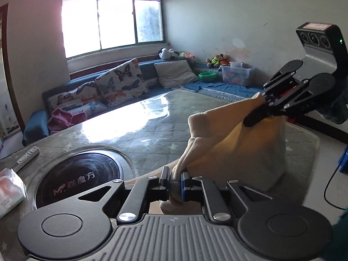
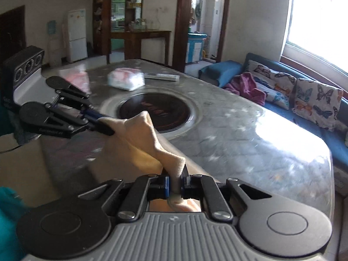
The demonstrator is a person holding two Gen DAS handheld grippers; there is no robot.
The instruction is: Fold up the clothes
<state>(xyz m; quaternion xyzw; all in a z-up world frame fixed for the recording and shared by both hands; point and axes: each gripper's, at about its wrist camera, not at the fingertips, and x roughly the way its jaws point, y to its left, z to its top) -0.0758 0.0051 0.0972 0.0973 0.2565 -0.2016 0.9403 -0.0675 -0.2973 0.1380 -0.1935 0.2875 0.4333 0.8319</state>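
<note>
A cream-coloured garment hangs between my two grippers above the table. My left gripper is shut on one edge of it, close to the camera. My right gripper is shut on another edge, up and to the right. In the right wrist view the garment runs from my right gripper, shut on it, up to my left gripper at the left. The cloth sags in loose folds between the two holds.
The table has a glossy quilted cover and a round black cooktop set into it. A tissue pack and a remote lie at one end. A blue sofa with butterfly cushions stands beyond.
</note>
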